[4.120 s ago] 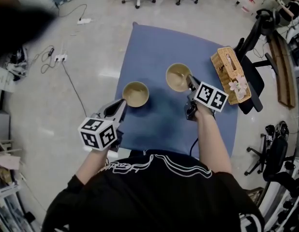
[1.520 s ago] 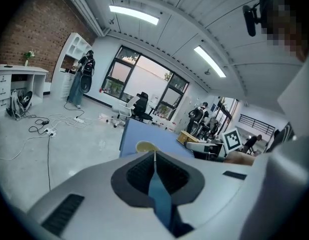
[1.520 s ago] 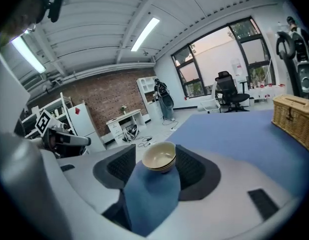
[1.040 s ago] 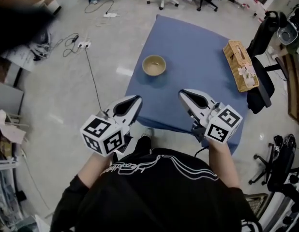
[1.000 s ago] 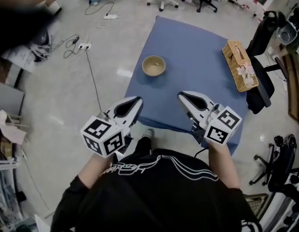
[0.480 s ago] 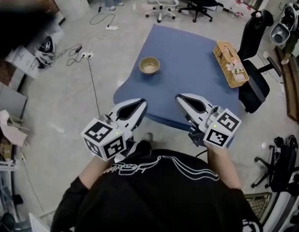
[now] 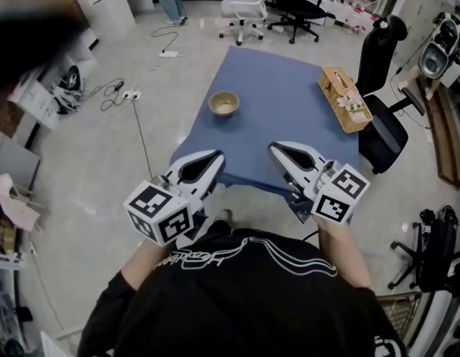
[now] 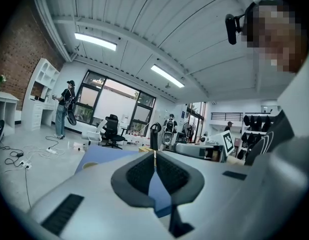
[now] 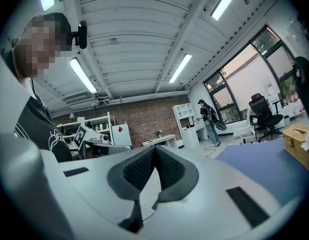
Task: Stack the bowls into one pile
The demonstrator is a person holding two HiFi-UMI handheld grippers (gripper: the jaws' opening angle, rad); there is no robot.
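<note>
A single pile of bowls (image 7: 223,103) stood on the blue surface (image 7: 289,88), and no loose bowl showed anywhere else on it. At this size the rims could not be counted, so whether one bowl sat nested in another could not be told. Judging by the lone pile and the empty tongs, the stacking looked finished, with nothing left but perhaps a check that the pile sat square.

The pile rested toward the surface's 9 o'clock edge, well apart from the wicker basket (image 7: 342,99) at its 3 o'clock edge. It stood upright with its mouth facing up. Being round, it had no long axis across the surface; its only axis ran straight up through the pile.

The left tongs (image 7: 215,158) and the right tongs (image 7: 275,149) hung at the 6 o'clock end, by the near edge, both pointing toward 12 o'clock and well short of the pile. In each gripper view the padded jaws met tip to tip with nothing between them, so both tongs were closed and empty.
</note>
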